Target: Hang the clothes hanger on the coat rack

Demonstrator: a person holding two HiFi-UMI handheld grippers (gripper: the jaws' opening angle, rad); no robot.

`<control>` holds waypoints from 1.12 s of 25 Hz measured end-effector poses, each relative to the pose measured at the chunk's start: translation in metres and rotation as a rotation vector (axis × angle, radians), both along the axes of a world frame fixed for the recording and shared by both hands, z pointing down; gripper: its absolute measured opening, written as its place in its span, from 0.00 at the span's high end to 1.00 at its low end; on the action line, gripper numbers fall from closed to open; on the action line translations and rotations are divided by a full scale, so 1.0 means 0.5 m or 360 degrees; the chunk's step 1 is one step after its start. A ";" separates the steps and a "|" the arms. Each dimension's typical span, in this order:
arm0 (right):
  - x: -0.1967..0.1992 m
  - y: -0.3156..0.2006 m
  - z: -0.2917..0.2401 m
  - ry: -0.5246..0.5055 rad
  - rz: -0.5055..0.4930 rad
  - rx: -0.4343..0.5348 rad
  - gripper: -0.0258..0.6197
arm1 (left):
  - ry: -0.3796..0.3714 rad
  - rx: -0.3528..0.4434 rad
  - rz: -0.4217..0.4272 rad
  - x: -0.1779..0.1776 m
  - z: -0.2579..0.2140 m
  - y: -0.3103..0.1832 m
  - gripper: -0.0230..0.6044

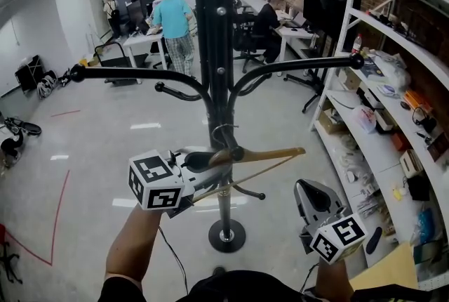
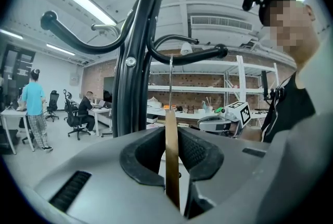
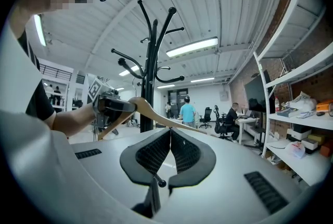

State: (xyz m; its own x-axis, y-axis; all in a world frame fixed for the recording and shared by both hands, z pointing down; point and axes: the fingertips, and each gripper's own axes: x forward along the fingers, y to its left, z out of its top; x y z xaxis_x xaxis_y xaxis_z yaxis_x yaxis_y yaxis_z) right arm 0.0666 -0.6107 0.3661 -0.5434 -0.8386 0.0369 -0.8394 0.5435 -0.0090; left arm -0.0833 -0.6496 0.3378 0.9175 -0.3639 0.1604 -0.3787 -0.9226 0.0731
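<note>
Left gripper view looks along the left hand-held gripper (image 2: 174,151), whose jaws are clenched on the flat wooden body of the hanger (image 2: 172,165), held edge-on between the ribbed pads. Gripping the wood near its middle leaves the wire hook (image 2: 170,82) free to rise straight up. Its top ends close under a curved arm (image 2: 197,55) of the coat rack (image 2: 127,61). Whether the hook already bears on that arm cannot be told.

From the head view, the hanger (image 1: 270,153) lies nearly level, right against the rack's pole (image 1: 217,48), with its long end reaching right into open air. The right hand-held gripper (image 3: 170,151) has its jaws pressed together on nothing and sits low and apart (image 1: 307,189), probably kept out of the hanger's swing.

Room is tight at the pole, where several arms curve out above and below. To the right the shelves (image 1: 365,118) stand well apart, and the floor (image 1: 91,153) to the left is open.
</note>
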 end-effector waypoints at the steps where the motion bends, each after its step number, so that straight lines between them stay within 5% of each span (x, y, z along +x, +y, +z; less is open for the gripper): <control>1: 0.000 0.001 0.000 0.0001 0.0001 0.0000 0.95 | 0.0002 0.0012 0.0003 -0.001 0.000 -0.001 0.88; 11: 0.018 0.013 -0.010 0.0003 0.0025 0.0017 0.95 | -0.0027 0.0205 0.0019 0.003 0.010 0.006 0.88; 22: 0.020 0.032 -0.019 0.0025 0.0000 0.0029 0.95 | 0.0044 0.0238 -0.0203 -0.044 -0.002 -0.015 0.75; 28: 0.025 0.049 -0.024 0.0022 -0.0038 0.0046 0.95 | -0.0065 0.0354 -0.0360 -0.066 -0.007 -0.018 0.73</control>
